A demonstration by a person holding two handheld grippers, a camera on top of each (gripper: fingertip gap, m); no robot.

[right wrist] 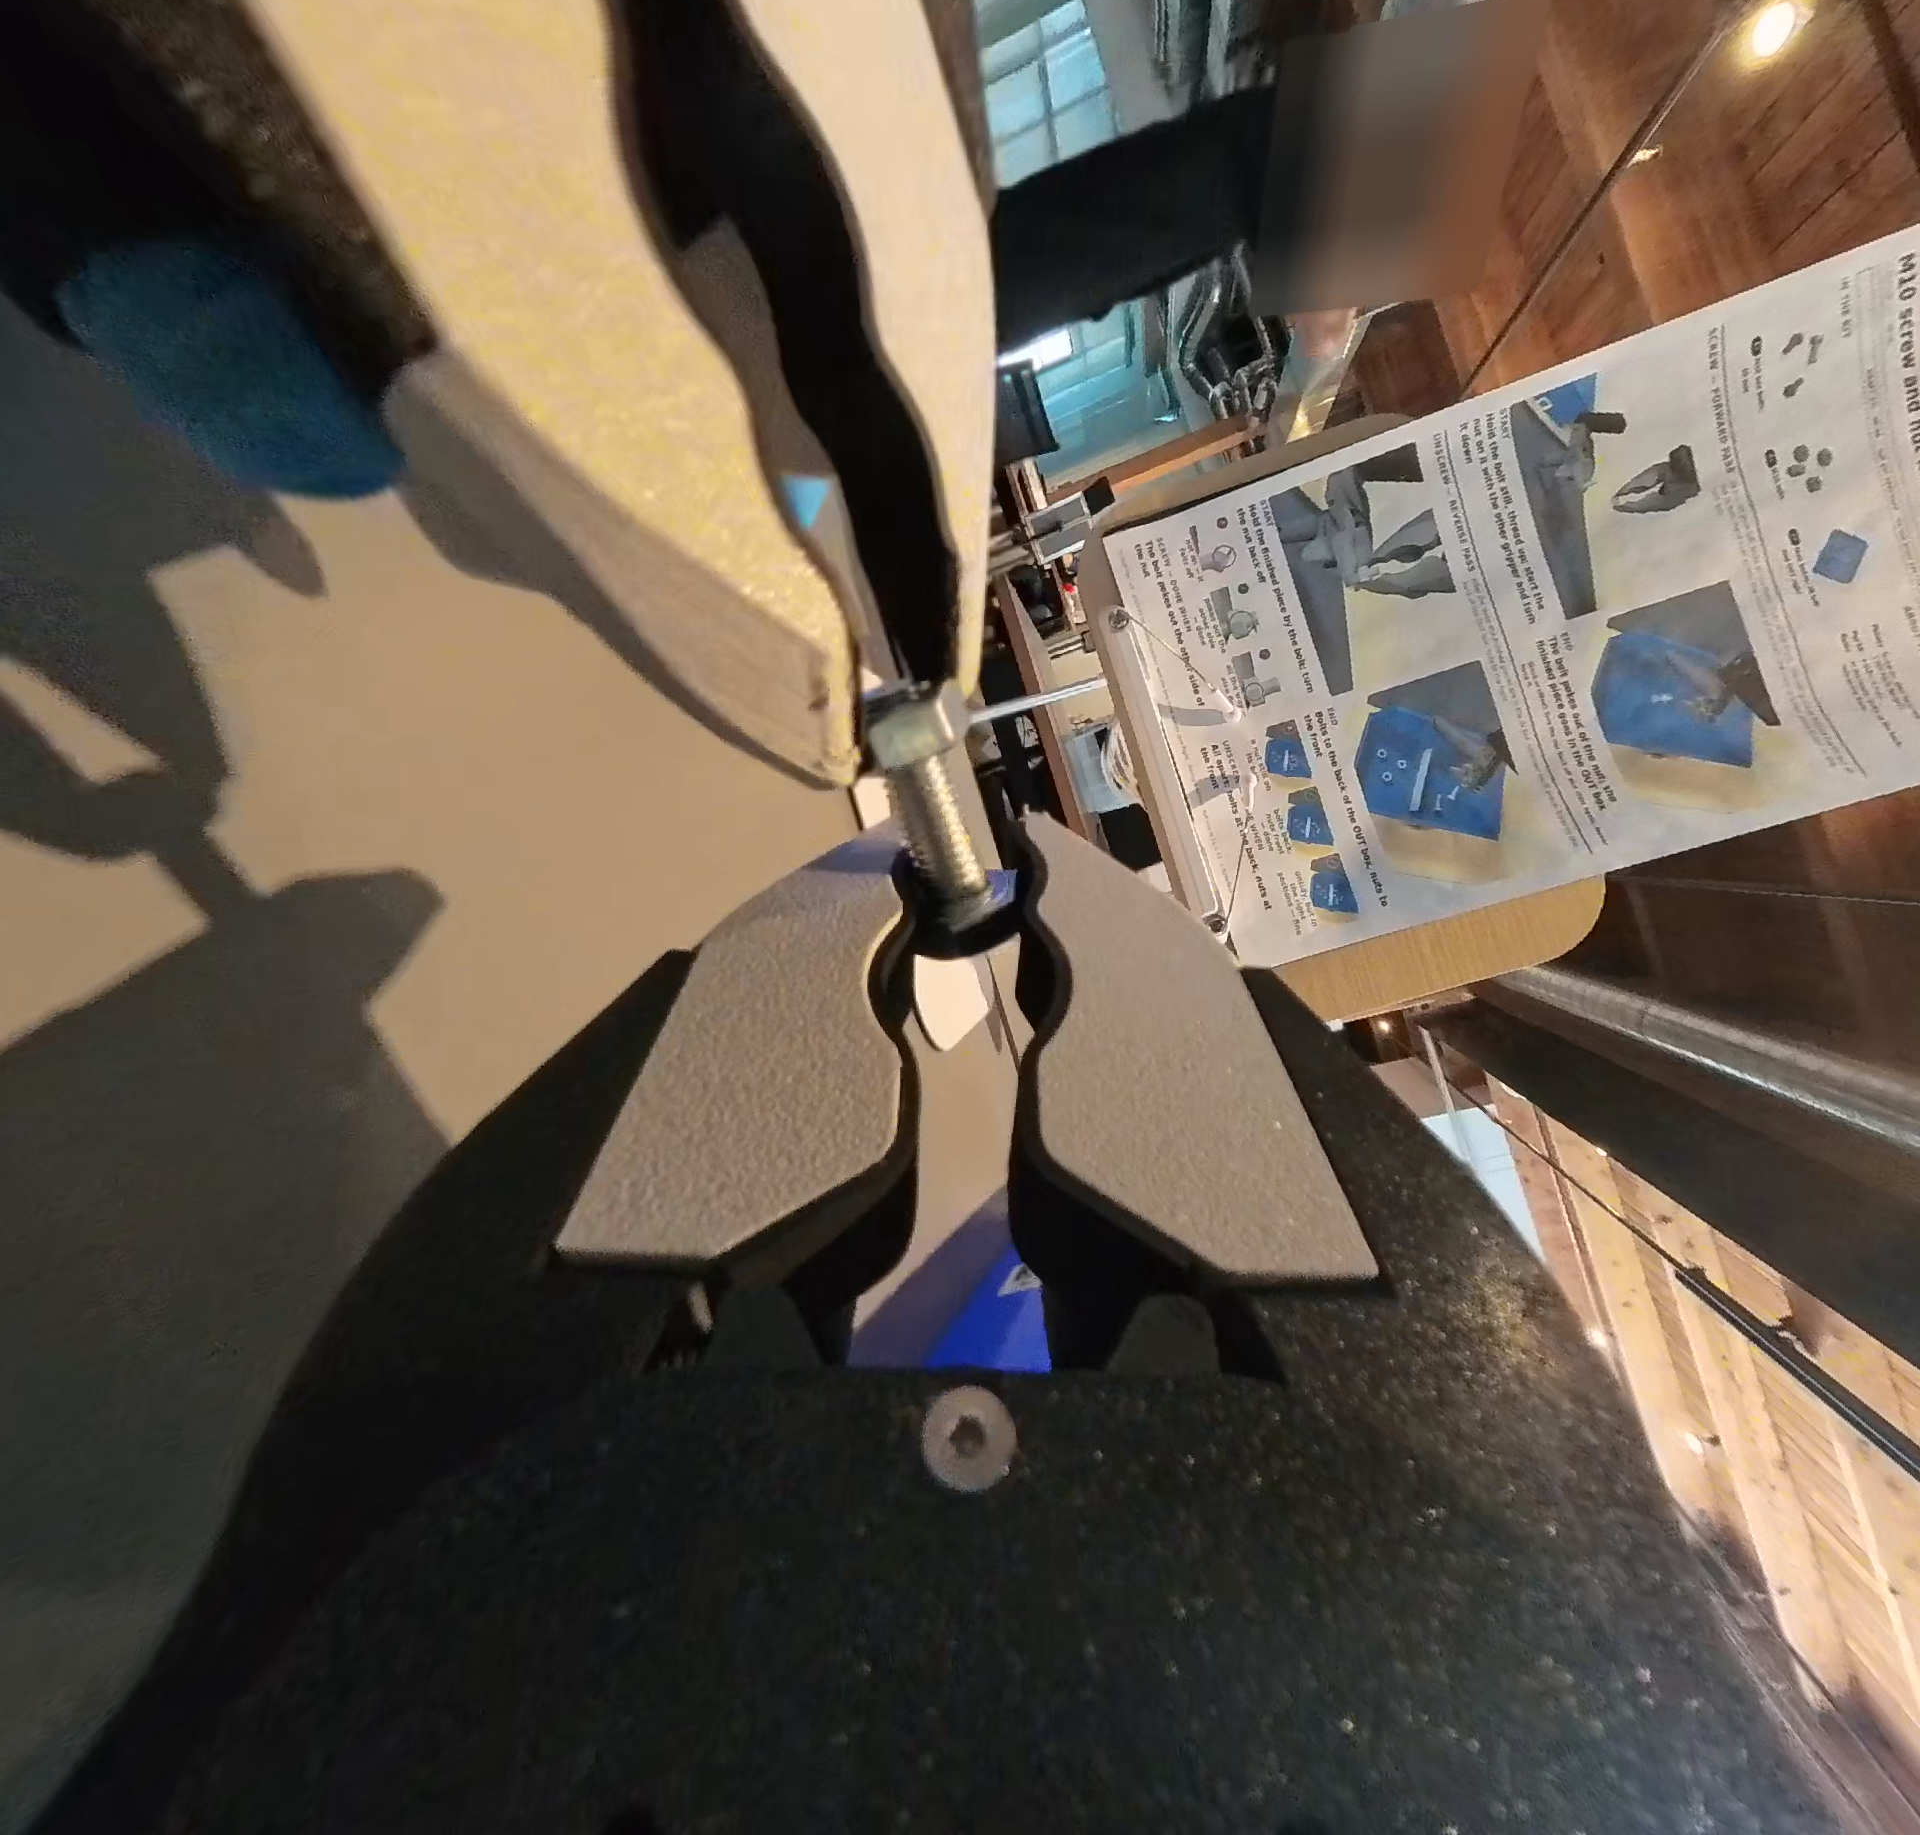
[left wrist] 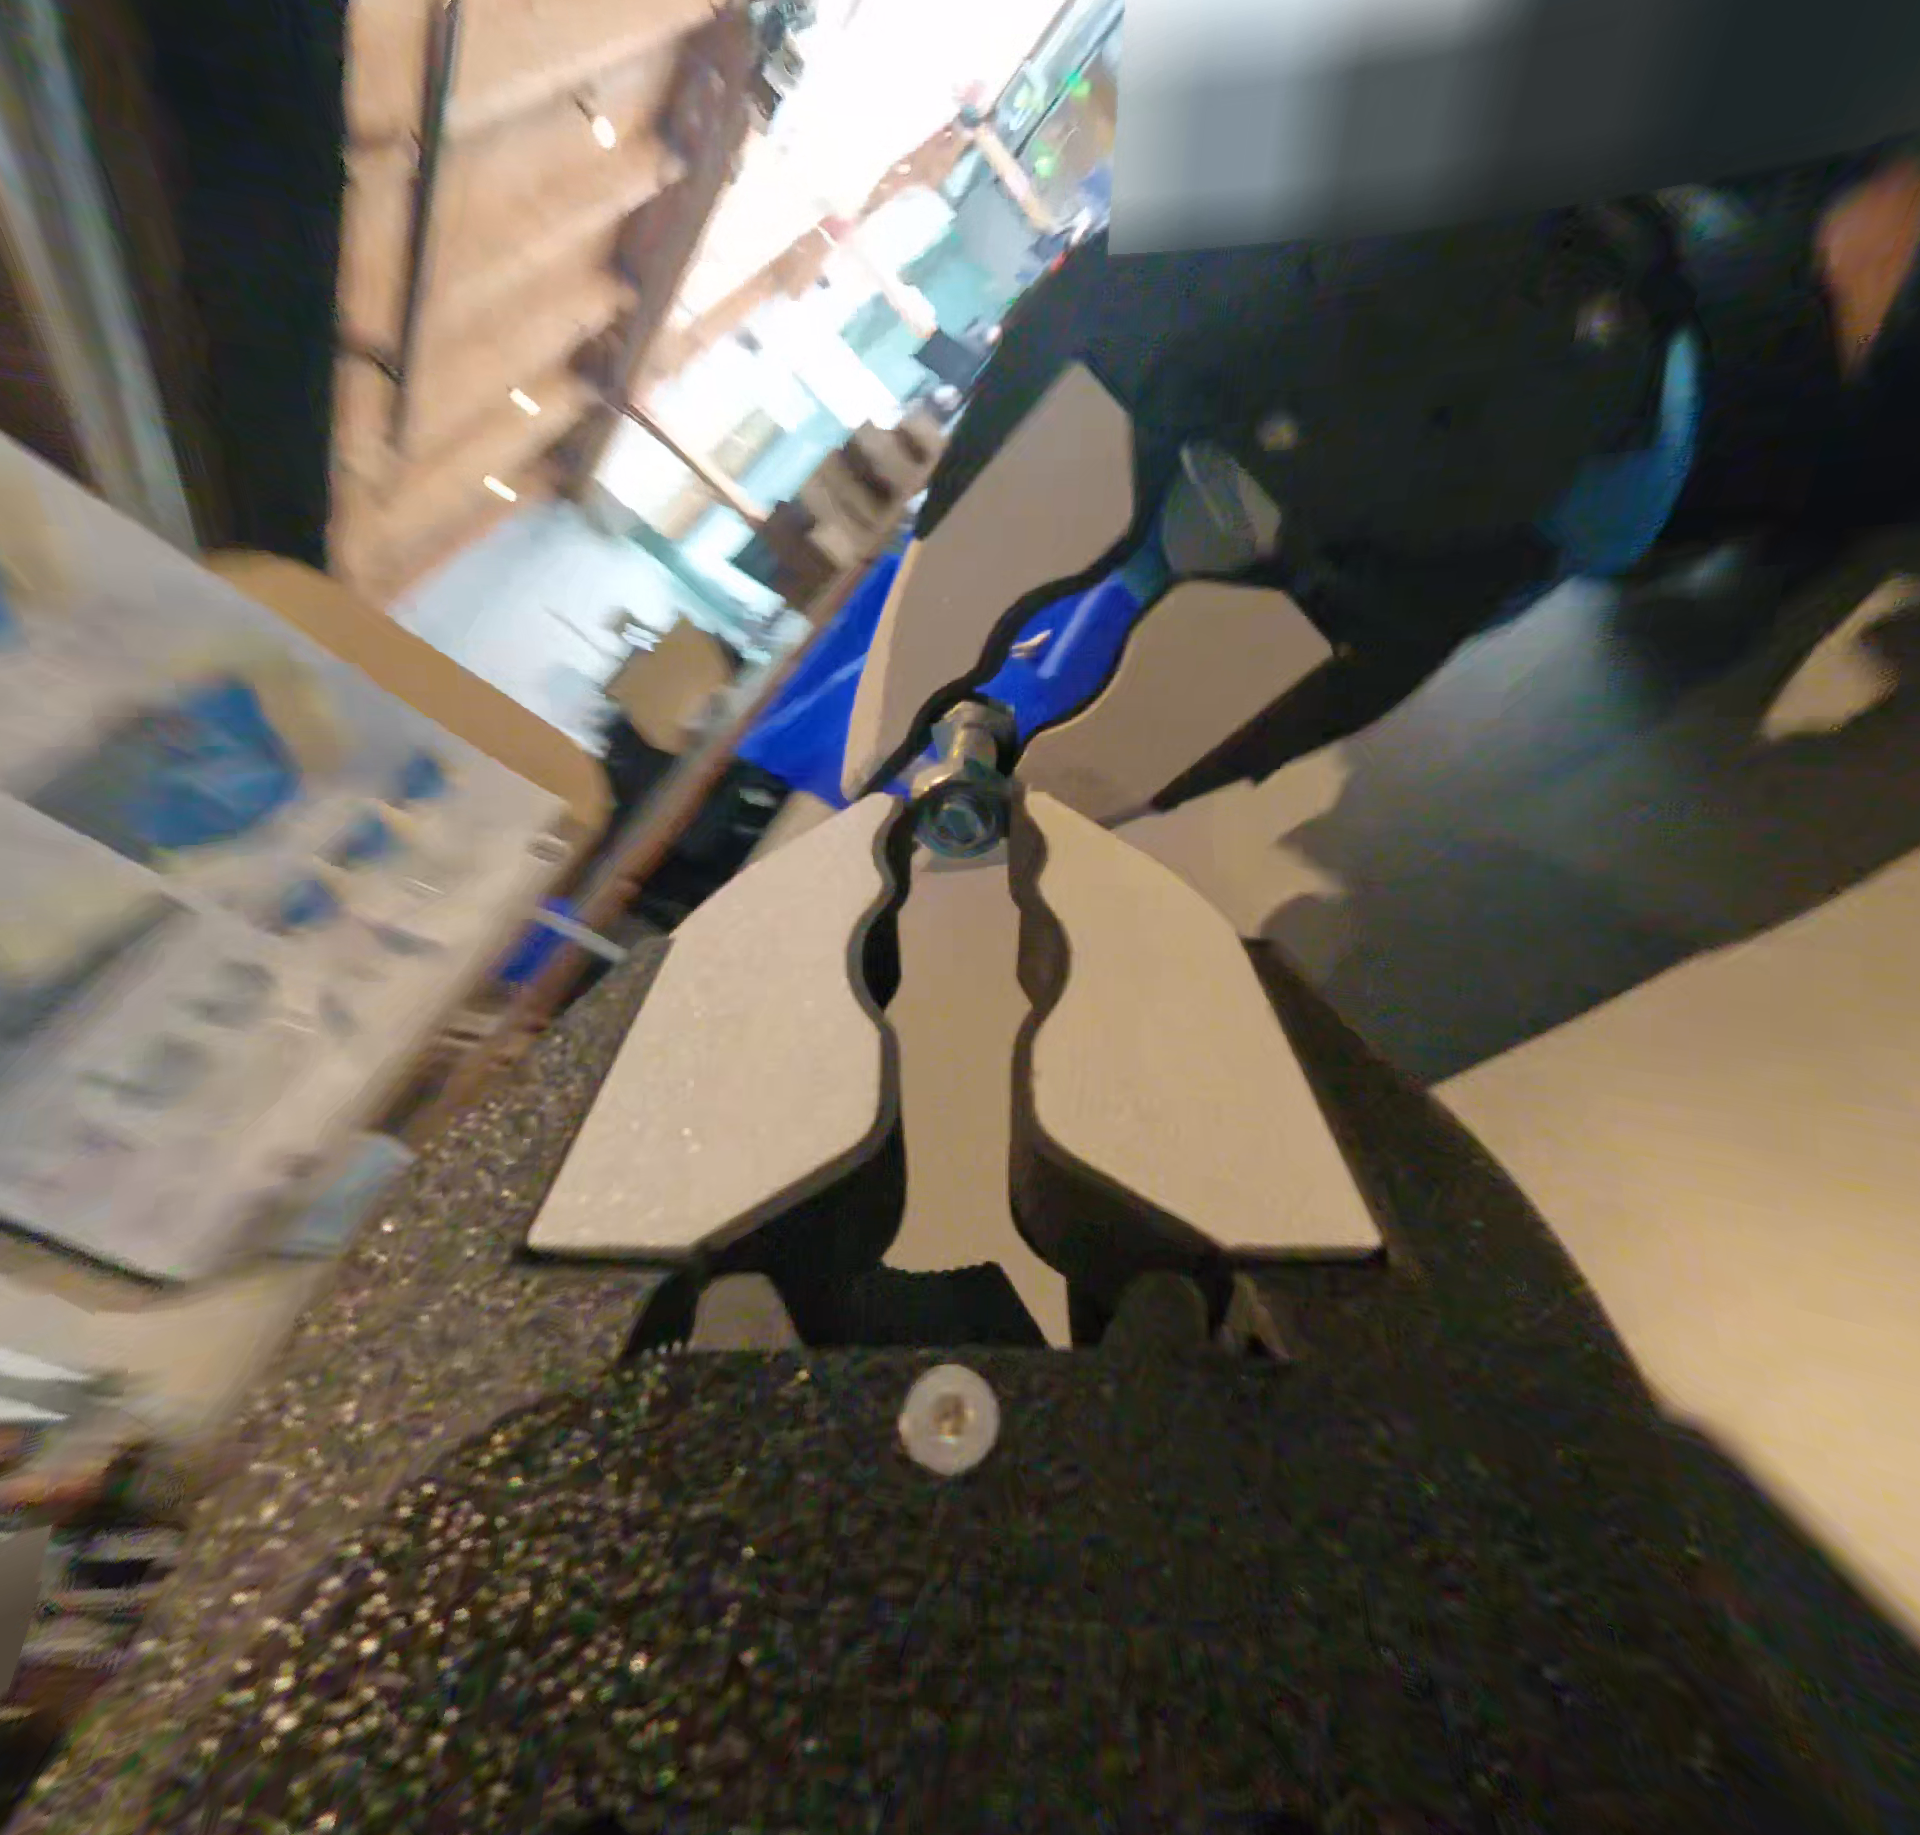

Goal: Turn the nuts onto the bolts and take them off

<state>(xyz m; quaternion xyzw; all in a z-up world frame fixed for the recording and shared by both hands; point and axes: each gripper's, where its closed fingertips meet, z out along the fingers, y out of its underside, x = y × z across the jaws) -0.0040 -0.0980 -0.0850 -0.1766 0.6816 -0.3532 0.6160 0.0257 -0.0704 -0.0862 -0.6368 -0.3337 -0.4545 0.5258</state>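
Bolt [right wrist: 935,809] spans both grippers: we find its silver head clamped by the left gripper [right wrist: 909,715], while the right gripper [right wrist: 961,918] pinches a dark nut [right wrist: 961,928] at the threaded tip.

A silver bolt [right wrist: 928,798] spans the gap between both tools, its hex head [right wrist: 914,736] pinched at the far tool's tips, its threaded end inside a dark nut [right wrist: 961,918] at the near tool's tips.
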